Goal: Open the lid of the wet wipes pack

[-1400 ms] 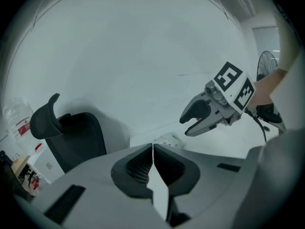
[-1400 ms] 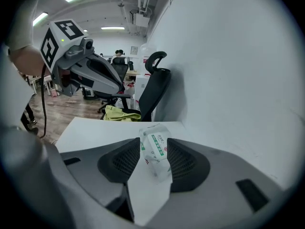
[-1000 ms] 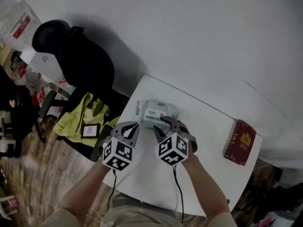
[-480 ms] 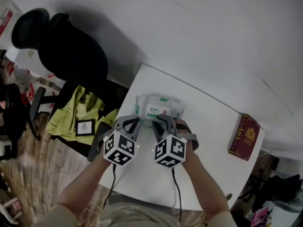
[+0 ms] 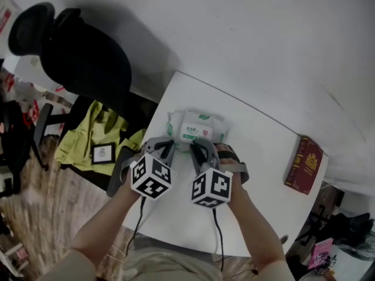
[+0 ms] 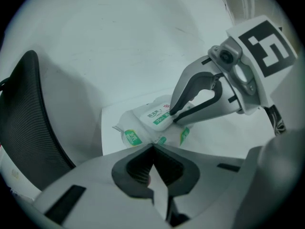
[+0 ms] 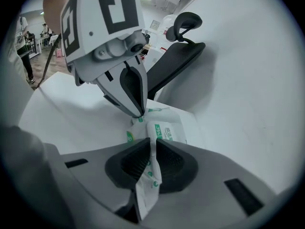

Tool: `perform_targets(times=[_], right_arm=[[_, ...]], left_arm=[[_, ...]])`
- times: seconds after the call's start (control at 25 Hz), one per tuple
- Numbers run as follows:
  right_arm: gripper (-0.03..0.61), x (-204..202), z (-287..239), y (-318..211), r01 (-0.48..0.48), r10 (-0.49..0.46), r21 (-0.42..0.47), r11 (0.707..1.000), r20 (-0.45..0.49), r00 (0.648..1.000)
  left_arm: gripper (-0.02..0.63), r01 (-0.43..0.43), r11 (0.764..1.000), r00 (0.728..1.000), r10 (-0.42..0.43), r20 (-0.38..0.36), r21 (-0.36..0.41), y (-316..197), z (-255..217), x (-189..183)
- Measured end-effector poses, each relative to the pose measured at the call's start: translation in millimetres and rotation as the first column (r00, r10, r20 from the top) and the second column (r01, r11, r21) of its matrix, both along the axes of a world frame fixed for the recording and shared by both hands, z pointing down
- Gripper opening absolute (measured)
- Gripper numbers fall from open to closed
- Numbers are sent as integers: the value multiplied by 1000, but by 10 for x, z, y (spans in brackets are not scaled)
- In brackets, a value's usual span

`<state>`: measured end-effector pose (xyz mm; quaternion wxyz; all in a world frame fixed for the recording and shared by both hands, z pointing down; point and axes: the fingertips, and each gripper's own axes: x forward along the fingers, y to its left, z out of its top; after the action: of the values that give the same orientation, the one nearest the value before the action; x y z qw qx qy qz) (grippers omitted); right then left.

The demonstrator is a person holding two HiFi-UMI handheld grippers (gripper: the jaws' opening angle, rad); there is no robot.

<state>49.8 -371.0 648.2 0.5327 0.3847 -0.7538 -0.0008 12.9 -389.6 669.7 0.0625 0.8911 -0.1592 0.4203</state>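
Observation:
The wet wipes pack, white with green print and a rectangular lid label, lies flat on the far left part of the white table. My left gripper is at the pack's near left corner, its jaws shut on a thin strip of the wrapper. Right beside it, my right gripper has its jaws closing on the pack's near sealed edge. That white film with green dots runs between the pads. In the left gripper view the right gripper's tips rest on the pack.
A dark red book lies at the table's right edge. A black office chair stands left of the table, with a yellow-green cloth and a small framed card beside it. The floor lies below the table's near edge.
Both grippers have sunk onto the pack's near edge. The right gripper's jaws have narrowed from wide open onto the wrapper edge. The left gripper has closed in on the corner.

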Motion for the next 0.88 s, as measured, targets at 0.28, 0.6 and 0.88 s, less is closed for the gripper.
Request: perform_targets(times=[0.28,0.6,0.88], right_arm=[[34,144,-393,-154,-69,62,97,993,70,996],[41,362,-553,-547,-137,113,143,980,166,980],[57,559,-454,-843,-278,221,172,945,290,931]], left_arm=[[21,28,999,999,-28,-21,-19,3,8,24],[20,37,999,999,-38,-22,-21,5,11,0],[21,42,999,998,-43,-52,-23,-5,-3,-1]])
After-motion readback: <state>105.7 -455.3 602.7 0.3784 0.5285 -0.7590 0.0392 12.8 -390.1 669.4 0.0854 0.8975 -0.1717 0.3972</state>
